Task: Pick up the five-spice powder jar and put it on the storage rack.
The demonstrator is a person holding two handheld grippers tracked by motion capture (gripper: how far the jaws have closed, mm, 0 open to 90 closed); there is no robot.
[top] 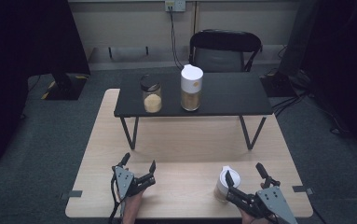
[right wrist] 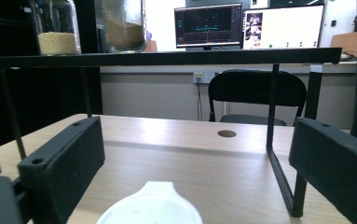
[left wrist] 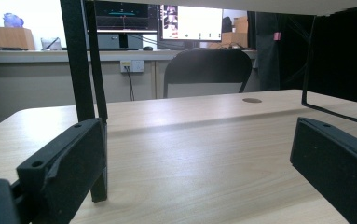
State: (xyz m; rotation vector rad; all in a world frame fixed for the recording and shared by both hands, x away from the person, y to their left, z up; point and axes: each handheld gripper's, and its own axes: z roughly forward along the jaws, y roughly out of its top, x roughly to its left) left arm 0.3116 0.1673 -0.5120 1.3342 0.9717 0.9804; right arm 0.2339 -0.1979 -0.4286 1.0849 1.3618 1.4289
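The lidded cup (top: 223, 183) stands on the bench (top: 185, 149), near its front edge, just beside the right hand-held gripper (top: 245, 176), whose jaws gape empty. It looks light, smooth, tippable; best gripped mid-body. The left hand-held gripper (top: 139, 164) gapes empty.

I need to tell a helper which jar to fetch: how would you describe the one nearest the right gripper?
On the light wooden table, in front of the black shelf, stands a white-lidded jar, just left of the right gripper. The other jars sit on the shelf.
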